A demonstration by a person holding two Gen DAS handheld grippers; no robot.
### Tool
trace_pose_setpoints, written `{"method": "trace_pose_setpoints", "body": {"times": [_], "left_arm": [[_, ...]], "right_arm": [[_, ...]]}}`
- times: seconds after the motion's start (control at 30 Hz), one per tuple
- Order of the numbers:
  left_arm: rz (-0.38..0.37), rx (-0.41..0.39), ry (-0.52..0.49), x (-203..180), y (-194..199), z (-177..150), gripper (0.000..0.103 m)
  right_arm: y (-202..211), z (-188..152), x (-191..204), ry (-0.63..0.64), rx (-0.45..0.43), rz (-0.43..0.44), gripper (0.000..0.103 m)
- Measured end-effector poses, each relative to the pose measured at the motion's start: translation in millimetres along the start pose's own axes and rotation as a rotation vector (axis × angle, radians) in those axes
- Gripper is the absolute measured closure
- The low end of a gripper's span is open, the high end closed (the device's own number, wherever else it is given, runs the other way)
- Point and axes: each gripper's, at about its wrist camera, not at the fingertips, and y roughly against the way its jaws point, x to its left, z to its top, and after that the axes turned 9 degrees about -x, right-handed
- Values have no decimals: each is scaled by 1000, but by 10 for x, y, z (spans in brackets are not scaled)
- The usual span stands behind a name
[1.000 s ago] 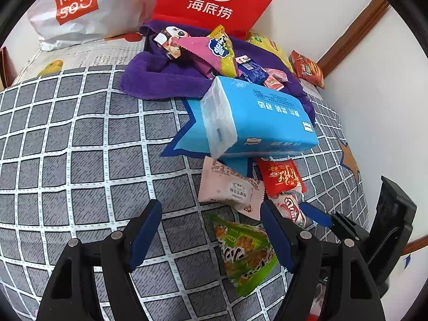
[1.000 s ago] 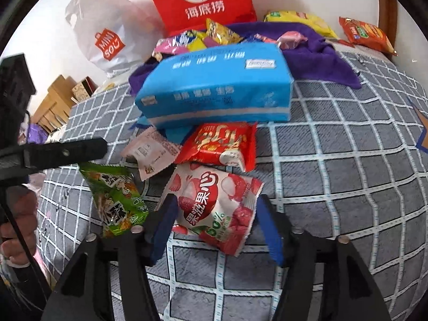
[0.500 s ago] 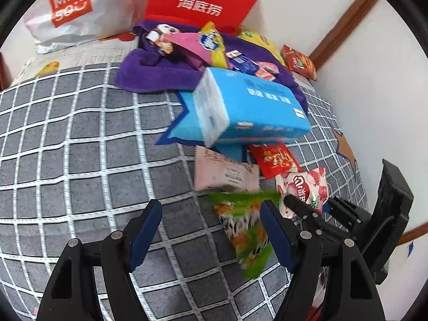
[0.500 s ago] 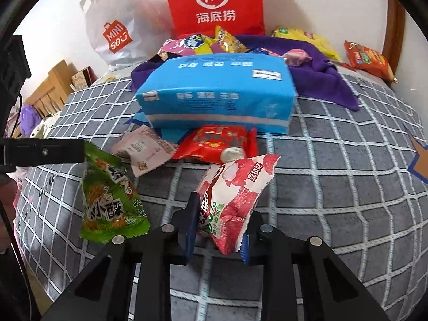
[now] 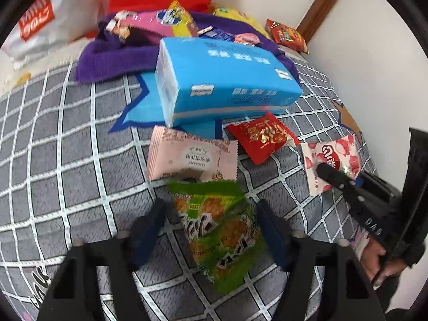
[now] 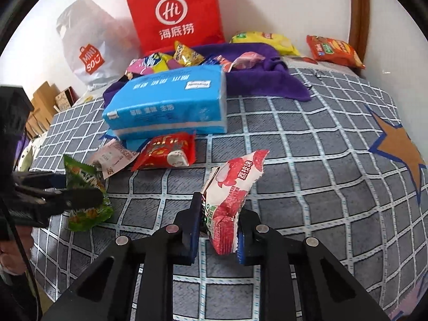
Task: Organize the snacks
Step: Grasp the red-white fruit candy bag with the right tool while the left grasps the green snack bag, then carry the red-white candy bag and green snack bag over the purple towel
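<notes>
My right gripper (image 6: 218,230) is shut on a red-and-white lychee snack packet (image 6: 232,187) and holds it upright above the checked bedspread; the packet also shows in the left wrist view (image 5: 330,160). My left gripper (image 5: 211,222) stands open around a green snack packet (image 5: 222,230), fingers on either side of it; the packet also shows in the right wrist view (image 6: 85,192). A pink packet (image 5: 191,157) and a red packet (image 5: 263,136) lie just beyond, in front of a blue tissue pack (image 5: 222,80).
A purple towel (image 6: 262,80) with several snacks lies at the back, before a red paper bag (image 6: 175,13) and a white Miniso bag (image 6: 88,50). Yellow (image 6: 264,40) and orange (image 6: 334,50) packets lie by the wall. Cardboard boxes (image 6: 42,107) stand at left.
My right gripper closed on the lychee packet and lifted it upright. My left gripper moved forward until the green packet sits between its fingers.
</notes>
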Motion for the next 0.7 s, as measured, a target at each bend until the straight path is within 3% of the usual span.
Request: {"method": "trace_pose_setpoints", "body": {"times": [0.07,0.4,0.7], "left_arm": [[-26,10,11,-19,3,24,54],[-42,-44,-10,-110,357,184,56],[-34,-123,-3,-89,663,686,56]], "right_arm": [[30,19,-24,-5,-6,1,82],[143,154,7,9,-19,13,83],[242,637,129,27,-74,21,83]]}}
